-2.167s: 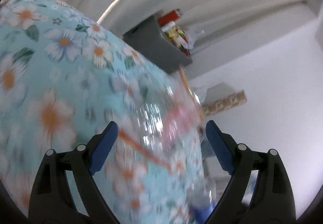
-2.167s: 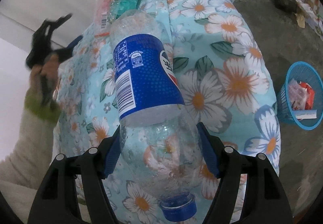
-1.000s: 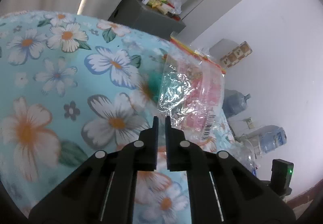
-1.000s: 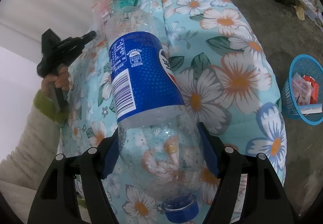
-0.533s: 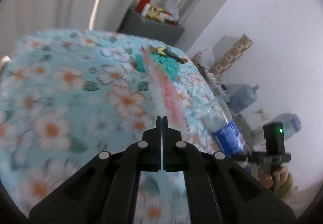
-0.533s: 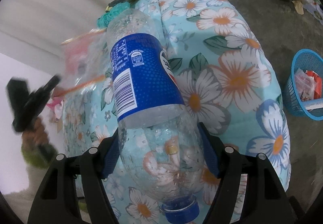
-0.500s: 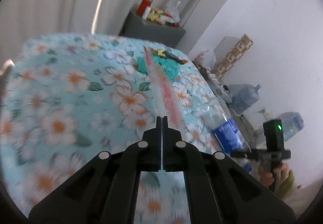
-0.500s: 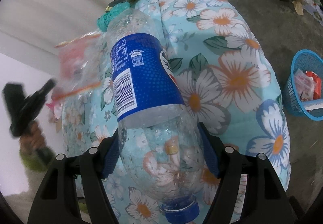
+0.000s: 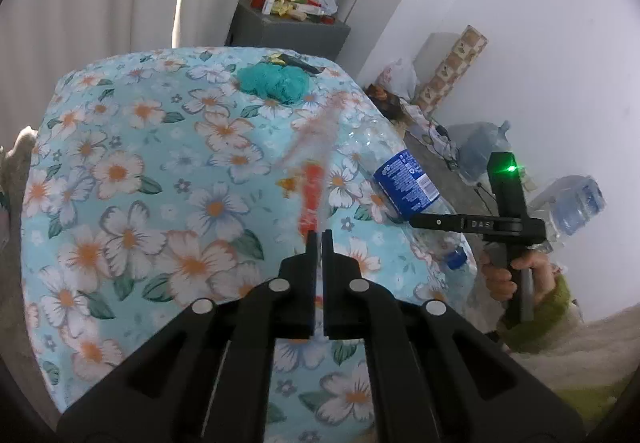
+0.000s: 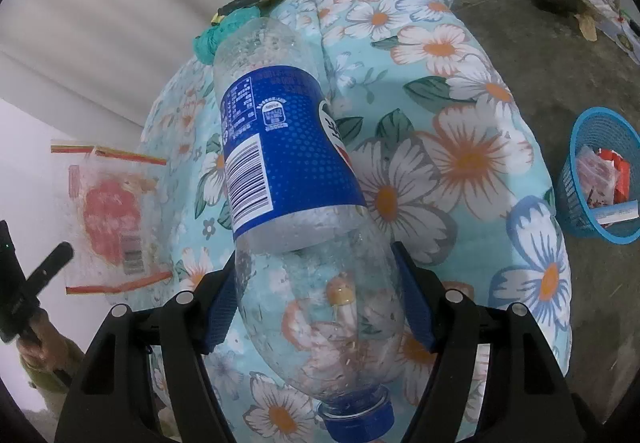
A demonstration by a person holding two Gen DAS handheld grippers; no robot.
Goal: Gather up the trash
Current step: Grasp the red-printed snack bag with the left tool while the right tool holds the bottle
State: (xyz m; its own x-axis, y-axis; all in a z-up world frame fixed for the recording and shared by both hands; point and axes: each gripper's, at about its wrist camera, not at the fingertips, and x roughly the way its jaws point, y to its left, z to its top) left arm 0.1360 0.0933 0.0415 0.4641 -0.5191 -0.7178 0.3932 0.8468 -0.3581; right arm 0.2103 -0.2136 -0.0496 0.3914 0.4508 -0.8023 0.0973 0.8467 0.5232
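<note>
Since the earlier frame, the clear plastic bag (image 10: 114, 221) had been lifted off the floral bed (image 9: 132, 179) and carried away from it, pinched edge-on between the closed fingers of the left gripper (image 9: 318, 237). The plastic bottle (image 10: 304, 211) was gripped cap-down between the fingers of the right gripper (image 10: 320, 307), above the bed. A blue basket (image 10: 576, 199) stood on the floor, well beyond the right finger.

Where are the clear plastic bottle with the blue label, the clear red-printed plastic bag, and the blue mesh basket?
Clear plastic bottle with the blue label (image 10: 280, 159): right wrist view, label.
Clear red-printed plastic bag (image 10: 110, 219): right wrist view, red print.
Blue mesh basket (image 10: 570, 195): right wrist view, wall.
</note>
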